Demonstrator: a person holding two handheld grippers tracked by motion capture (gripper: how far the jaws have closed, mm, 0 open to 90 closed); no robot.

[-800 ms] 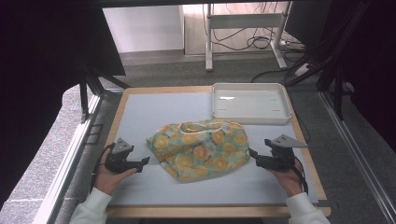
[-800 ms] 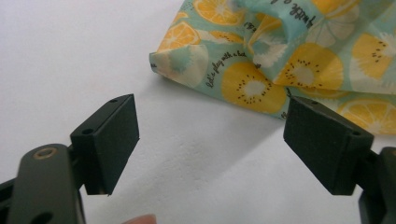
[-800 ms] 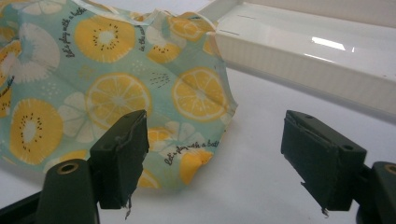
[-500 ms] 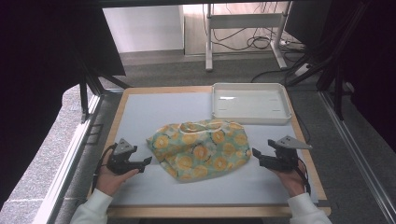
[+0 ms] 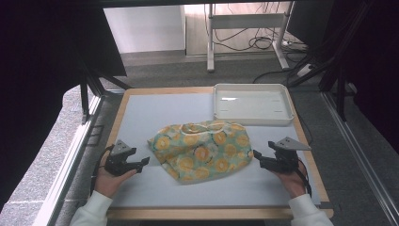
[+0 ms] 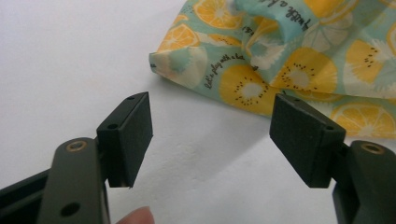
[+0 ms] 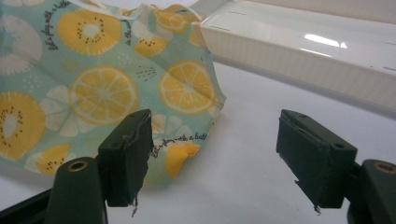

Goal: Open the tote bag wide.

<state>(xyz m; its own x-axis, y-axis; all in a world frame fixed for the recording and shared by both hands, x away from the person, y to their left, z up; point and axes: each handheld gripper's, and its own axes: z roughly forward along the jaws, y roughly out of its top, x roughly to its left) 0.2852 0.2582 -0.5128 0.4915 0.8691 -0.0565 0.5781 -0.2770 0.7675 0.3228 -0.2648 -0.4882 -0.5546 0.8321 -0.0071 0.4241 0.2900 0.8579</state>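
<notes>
High view: my table [image 5: 155,113] is evenly lit from overhead, mid-bright, no hard shadows. Surroundings drop off dark at the left and right edges, bright floor patch at top centre. Slight softness overall, fine detail mushy. Small glare streak on the white tray [image 5: 282,115] floor.

My left gripper view: white surface is nearly blown out, soft shadow under the fruit-print cloth [image 6: 299,60] edge. Cloth print is sharp enough to read; my near jaws and the fingertip at the bottom are blurred.

My right gripper view: similar, bright specular highlight on the tray [image 7: 299,51] rim, cloth [image 7: 93,88] in focus, jaws slightly soft, frayed pad edges still visible.
</notes>
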